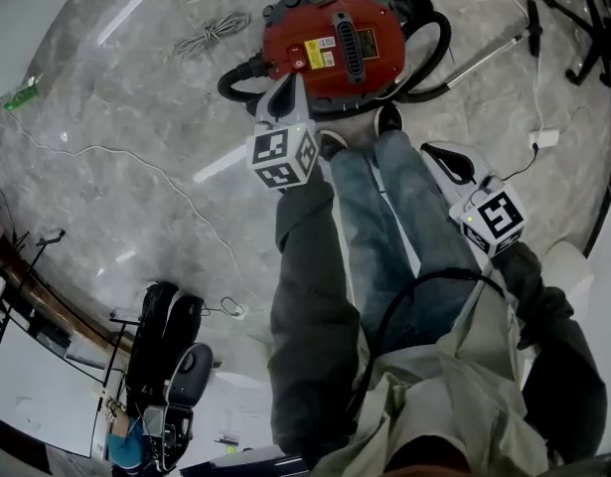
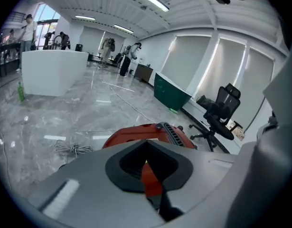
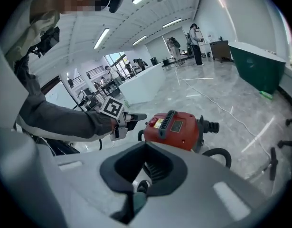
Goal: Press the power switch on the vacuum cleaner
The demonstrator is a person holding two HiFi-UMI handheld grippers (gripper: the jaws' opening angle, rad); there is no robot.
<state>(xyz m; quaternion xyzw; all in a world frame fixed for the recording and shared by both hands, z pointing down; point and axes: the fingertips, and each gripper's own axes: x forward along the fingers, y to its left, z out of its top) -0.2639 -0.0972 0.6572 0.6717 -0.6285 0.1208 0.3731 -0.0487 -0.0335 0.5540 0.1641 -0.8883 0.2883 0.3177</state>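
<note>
The red vacuum cleaner (image 1: 335, 40) sits on the marble floor right in front of the person's feet. A small round red button (image 1: 297, 65) shows on its top near the left edge. My left gripper (image 1: 285, 89) is shut and empty. Its tip hangs just left of that button, over the vacuum's near-left rim; I cannot tell if it touches. In the left gripper view the left gripper (image 2: 146, 144) points at the red body (image 2: 146, 133). My right gripper (image 1: 446, 159) is shut, empty, and held off to the right beside the knee. The right gripper view shows the right gripper (image 3: 146, 146) facing the vacuum (image 3: 176, 127).
A black hose (image 1: 436, 60) loops round the vacuum's right side, with a metal wand (image 1: 484, 58) beyond it. A coiled cable (image 1: 212, 32) lies at the back left and a thin white cord (image 1: 136, 157) crosses the floor. An office chair base (image 1: 593, 23) stands at the back right.
</note>
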